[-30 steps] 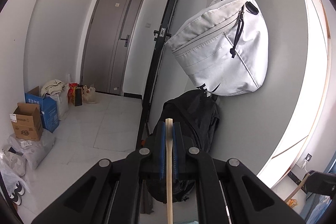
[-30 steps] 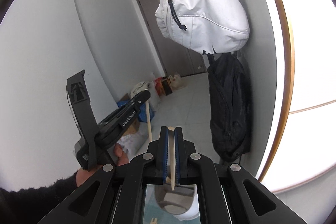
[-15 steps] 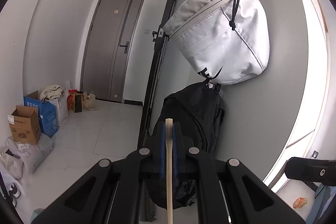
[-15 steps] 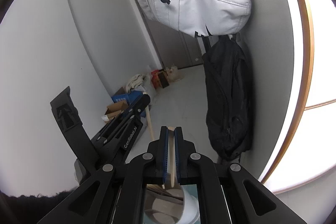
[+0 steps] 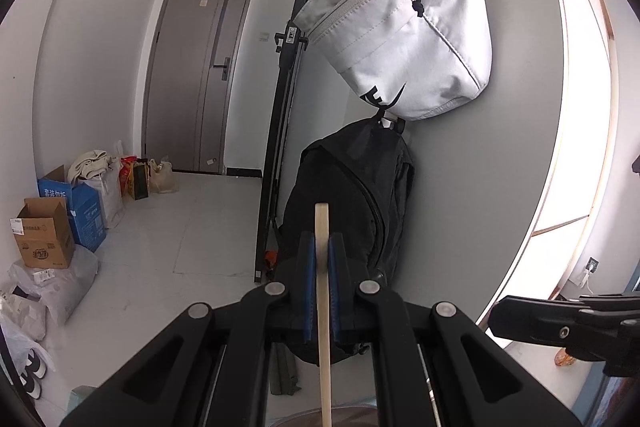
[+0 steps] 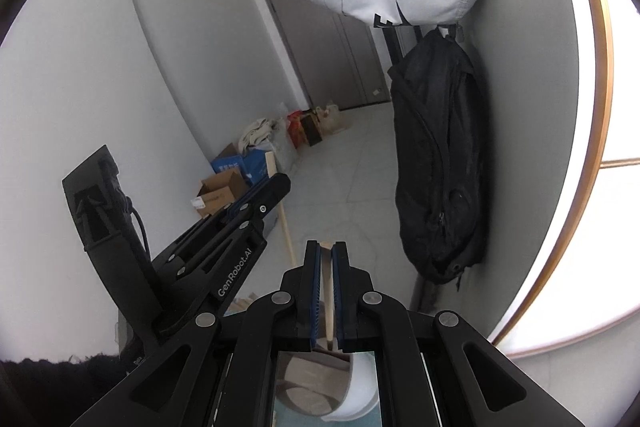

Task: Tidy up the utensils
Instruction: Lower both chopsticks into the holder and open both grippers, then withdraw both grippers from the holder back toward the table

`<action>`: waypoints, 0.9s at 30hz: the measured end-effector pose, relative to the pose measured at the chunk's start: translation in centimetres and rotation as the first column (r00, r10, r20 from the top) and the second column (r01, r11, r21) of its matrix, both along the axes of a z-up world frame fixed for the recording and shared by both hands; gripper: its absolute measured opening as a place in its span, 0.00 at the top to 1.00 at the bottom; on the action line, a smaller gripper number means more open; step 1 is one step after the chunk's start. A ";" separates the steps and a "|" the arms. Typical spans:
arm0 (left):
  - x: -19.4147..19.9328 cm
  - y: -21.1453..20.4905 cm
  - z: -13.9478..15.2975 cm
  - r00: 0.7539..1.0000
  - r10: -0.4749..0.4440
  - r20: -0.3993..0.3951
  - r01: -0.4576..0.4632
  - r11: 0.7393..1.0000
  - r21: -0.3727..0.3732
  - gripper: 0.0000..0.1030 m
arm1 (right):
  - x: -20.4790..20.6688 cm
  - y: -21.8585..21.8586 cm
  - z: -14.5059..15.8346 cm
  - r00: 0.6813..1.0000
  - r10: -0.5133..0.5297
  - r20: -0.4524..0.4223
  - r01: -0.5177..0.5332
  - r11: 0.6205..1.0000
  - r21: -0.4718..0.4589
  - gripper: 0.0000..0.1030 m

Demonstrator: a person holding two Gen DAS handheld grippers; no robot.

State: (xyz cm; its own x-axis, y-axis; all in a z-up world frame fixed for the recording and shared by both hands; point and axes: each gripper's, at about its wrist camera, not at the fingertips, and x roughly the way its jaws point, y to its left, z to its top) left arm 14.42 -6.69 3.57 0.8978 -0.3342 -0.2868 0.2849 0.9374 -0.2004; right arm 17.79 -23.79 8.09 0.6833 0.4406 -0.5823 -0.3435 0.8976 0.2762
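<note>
My left gripper [image 5: 322, 247] is shut on a pale wooden utensil handle [image 5: 323, 307] that stands upright between the blue pads; its lower end is hidden below the frame. My right gripper [image 6: 326, 255] is shut on a second wooden utensil handle [image 6: 329, 303], upright over a white cup-like holder [image 6: 360, 387] seen below the fingers. The left gripper [image 6: 256, 203] also shows in the right wrist view, to the left, with its wooden handle [image 6: 285, 223]. The right gripper's body shows at the right edge of the left wrist view [image 5: 560, 327].
Both cameras point up at a room: a white bag [image 5: 404, 39] and a black backpack [image 5: 360, 195] hang on the grey wall, a grey door [image 5: 196, 71] behind. Cardboard boxes [image 5: 44, 239] and bags lie on the tiled floor. A metal rim [image 5: 340, 417] shows below.
Both views have tilted: the white bag has risen in both frames. The right gripper has come further into the left wrist view. Both grips are unchanged.
</note>
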 end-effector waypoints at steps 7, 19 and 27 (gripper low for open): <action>0.7 0.4 -0.2 0.996 -0.066 -0.058 0.065 0.998 -0.021 0.97 | 0.3 1.0 -1.3 1.000 0.011 -0.020 -0.011 1.000 -0.017 0.97; 0.5 2.7 0.1 0.983 -0.115 -0.145 0.101 0.989 -0.105 0.97 | 0.5 1.4 -2.2 0.998 0.024 -0.052 -0.023 1.000 0.019 0.95; -2.4 6.1 1.6 0.979 -0.071 -0.191 0.045 0.989 -0.137 0.66 | -1.8 -0.3 -2.5 0.998 -0.025 -0.055 0.029 0.997 0.072 0.92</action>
